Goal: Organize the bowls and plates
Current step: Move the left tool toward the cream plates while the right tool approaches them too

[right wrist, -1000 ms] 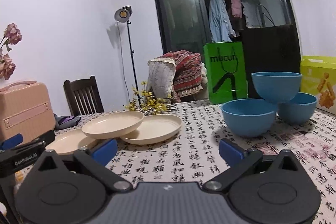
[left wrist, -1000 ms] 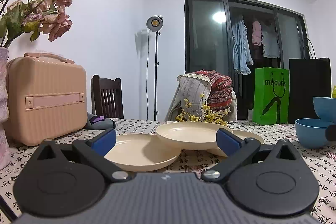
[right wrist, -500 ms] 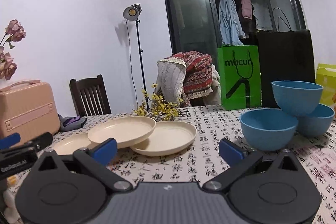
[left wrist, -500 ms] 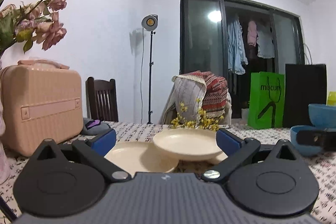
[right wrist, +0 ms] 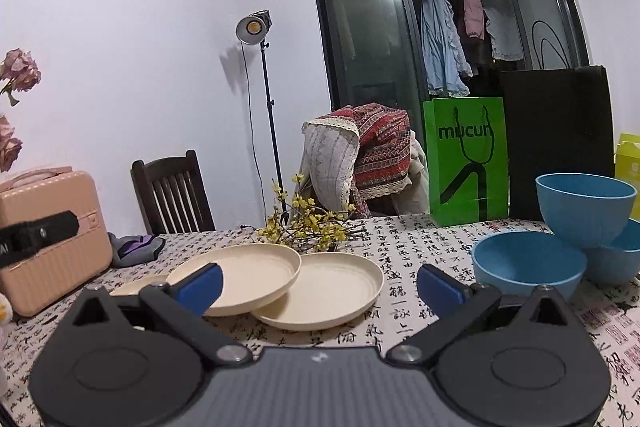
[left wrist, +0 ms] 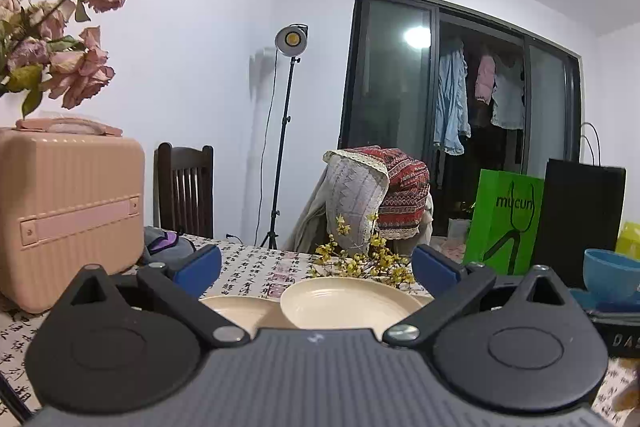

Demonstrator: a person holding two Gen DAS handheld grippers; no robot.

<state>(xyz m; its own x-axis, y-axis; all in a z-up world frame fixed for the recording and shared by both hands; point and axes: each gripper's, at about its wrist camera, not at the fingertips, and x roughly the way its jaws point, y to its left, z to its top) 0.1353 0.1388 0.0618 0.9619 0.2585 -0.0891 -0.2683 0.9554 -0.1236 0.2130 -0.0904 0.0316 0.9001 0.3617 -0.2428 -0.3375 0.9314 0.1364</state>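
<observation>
Right wrist view, left to right: three cream plates [right wrist: 240,277] lie overlapping on the patterned tablecloth [right wrist: 404,251], the middle one propped on its neighbours, and to their right three blue bowls [right wrist: 528,265] cluster with one perched on the other two. Both the left gripper [left wrist: 316,265] and the right gripper [right wrist: 318,283] hover above the table with jaws spread wide and nothing held, so the step in hand appears to be the approach. The next move likely calls for lowering one gripper to a plate rim and closing on its edge for stacking.

Pink case [left wrist: 68,211], green bag [right wrist: 466,159] (printed "mucun"), yellow sprigs [right wrist: 316,227], lamp [right wrist: 254,27].
</observation>
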